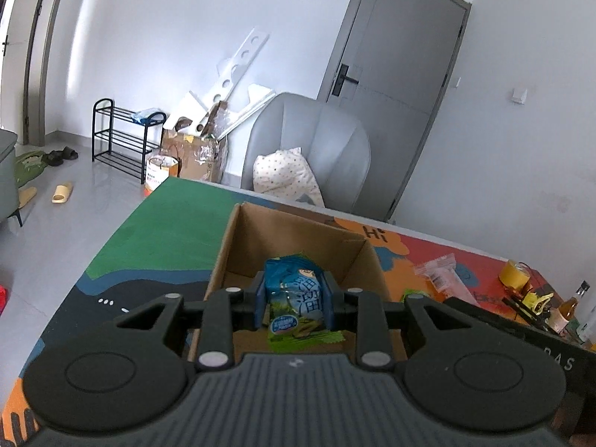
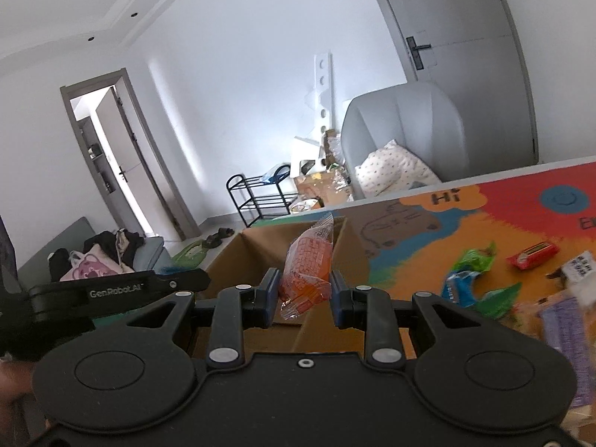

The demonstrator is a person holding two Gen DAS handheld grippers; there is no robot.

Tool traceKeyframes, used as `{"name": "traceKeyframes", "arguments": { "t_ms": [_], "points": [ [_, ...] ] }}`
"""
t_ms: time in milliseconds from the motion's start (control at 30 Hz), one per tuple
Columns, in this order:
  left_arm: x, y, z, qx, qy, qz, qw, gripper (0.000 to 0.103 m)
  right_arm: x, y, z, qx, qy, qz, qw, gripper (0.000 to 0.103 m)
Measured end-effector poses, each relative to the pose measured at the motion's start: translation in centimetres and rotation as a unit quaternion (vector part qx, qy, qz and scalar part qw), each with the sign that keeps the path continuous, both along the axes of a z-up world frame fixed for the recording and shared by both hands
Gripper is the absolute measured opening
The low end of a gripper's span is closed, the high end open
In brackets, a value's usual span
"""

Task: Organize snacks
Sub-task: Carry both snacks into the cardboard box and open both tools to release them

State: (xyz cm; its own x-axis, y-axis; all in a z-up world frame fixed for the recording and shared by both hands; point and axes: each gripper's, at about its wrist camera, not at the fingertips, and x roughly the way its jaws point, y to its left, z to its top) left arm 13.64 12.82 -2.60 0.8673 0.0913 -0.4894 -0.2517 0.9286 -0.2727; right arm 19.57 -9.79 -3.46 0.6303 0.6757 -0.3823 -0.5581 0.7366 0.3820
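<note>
An open cardboard box (image 1: 242,238) (image 2: 238,257) stands on the colourful table mat (image 1: 167,231). My left gripper (image 1: 294,298) is shut on a blue and green snack packet (image 1: 298,294), held above the box's near side. My right gripper (image 2: 304,290) is shut on a clear bag of orange snacks (image 2: 307,268), which hangs just above the box's right wall. In the right wrist view the left gripper's body (image 2: 111,290) shows at the left edge.
Loose snacks lie on the mat to the right: green and blue packets (image 2: 469,279), a red packet (image 2: 532,255), a clear packet (image 1: 439,273). Bottles and a yellow cup (image 1: 516,273) stand at the table's right. A grey armchair (image 1: 316,141) sits behind the table.
</note>
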Motion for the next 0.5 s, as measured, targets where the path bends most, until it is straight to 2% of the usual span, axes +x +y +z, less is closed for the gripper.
{"name": "traceKeyframes", "arguments": {
  "t_ms": [167, 233, 367, 500],
  "points": [
    [0.0, 0.1, -0.4, 0.000, 0.007, 0.003, 1.0000, 0.035, 0.4, 1.3, -0.4, 0.002, 0.011, 0.011, 1.000, 0.027],
    [-0.3, 0.3, -0.4, 0.001, 0.007, 0.007, 1.0000, 0.051, 0.6, 2.0, -0.3, 0.002, 0.014, 0.015, 1.000, 0.027],
    [-1.0, 0.7, -0.2, -0.001, 0.002, 0.031, 0.9995, 0.063, 0.9, 2.8, -0.2, 0.008, 0.021, 0.024, 0.999, 0.027],
    [-1.7, 1.2, -0.3, -0.007, 0.006, 0.047, 0.9989, 0.078, 0.9, 3.0, -0.1, 0.010, 0.020, 0.018, 1.000, 0.042]
  ]
}}
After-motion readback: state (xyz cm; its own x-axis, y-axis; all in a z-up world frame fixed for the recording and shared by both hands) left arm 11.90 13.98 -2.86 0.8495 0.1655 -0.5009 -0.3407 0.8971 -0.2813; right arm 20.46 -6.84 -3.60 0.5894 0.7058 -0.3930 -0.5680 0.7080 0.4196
